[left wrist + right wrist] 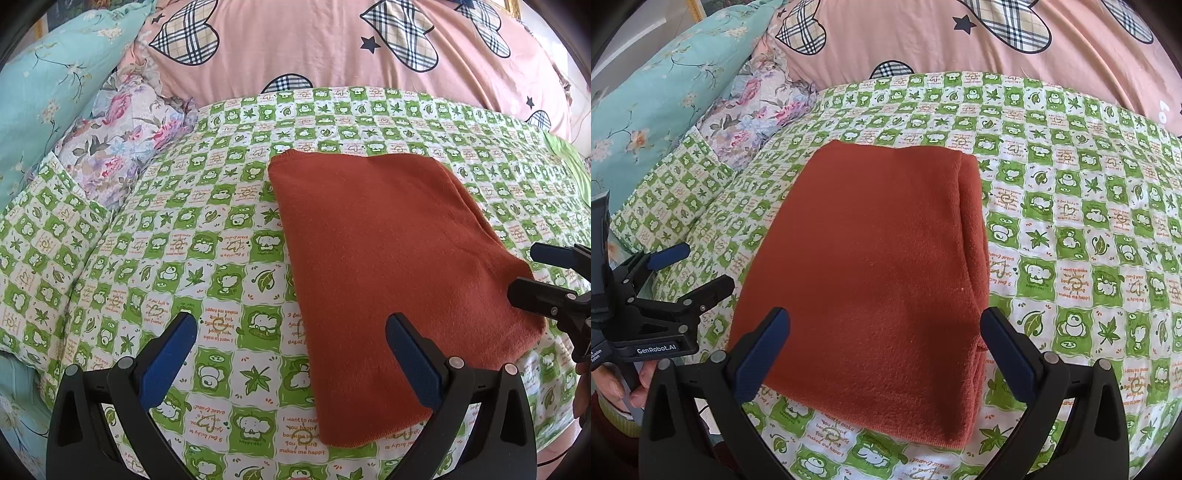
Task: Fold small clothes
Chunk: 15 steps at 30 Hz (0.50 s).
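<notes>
the rust-orange cloth point(875, 280) lies folded into a neat rectangle, layered edges stacked along its right side, flat on the green-and-white checked sheet point(1071, 206). the right gripper point(884, 328) hangs over its near edge, jaws wide apart; the left gripper point(291, 332) sits just beside it, jaws apart too, holding nothing. behind, a pink heart-print quilt point(332, 48), a teal floral pillow point(48, 74). fingers point(639, 380) at the frame's edge, mostly cut off.

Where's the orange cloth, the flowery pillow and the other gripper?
orange cloth point(871, 266), right wrist view, middle of top layer.
flowery pillow point(757, 110), right wrist view, its middle.
left gripper point(701, 269), right wrist view, between fingertips.
</notes>
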{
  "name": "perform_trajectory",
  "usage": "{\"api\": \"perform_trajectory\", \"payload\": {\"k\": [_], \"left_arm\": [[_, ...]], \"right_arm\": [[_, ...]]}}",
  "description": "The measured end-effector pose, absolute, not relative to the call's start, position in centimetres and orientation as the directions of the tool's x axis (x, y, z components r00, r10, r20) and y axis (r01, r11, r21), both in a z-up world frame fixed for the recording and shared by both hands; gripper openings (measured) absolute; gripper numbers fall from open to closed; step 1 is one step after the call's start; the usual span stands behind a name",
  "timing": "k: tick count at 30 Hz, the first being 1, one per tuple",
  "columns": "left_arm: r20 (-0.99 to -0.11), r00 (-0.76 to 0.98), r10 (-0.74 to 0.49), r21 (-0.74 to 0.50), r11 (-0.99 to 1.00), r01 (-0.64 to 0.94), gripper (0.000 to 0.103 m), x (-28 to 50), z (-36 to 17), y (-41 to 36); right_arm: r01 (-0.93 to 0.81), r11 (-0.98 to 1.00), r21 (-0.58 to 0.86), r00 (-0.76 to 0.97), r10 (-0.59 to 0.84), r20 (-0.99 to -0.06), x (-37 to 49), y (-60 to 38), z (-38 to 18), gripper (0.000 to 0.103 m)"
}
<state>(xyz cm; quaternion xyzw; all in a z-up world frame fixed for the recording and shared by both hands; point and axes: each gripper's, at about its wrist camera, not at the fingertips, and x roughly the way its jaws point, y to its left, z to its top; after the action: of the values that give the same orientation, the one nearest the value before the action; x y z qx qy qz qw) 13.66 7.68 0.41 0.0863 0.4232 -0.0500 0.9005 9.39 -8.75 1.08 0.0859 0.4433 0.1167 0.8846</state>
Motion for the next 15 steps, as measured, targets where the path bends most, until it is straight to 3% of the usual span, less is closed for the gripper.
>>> {"api": "perform_trajectory", "payload": {"k": [15], "left_arm": [[-0.766, 0.642, -0.025, 0.109, 0.98, 0.168, 0.102, 13.38, 0.75, 7.69]], "right_arm": [[-0.134, 0.958, 0.255, 0.582, 0.284, -0.762, 9.2, -8.51, 1.33, 0.103]]}}
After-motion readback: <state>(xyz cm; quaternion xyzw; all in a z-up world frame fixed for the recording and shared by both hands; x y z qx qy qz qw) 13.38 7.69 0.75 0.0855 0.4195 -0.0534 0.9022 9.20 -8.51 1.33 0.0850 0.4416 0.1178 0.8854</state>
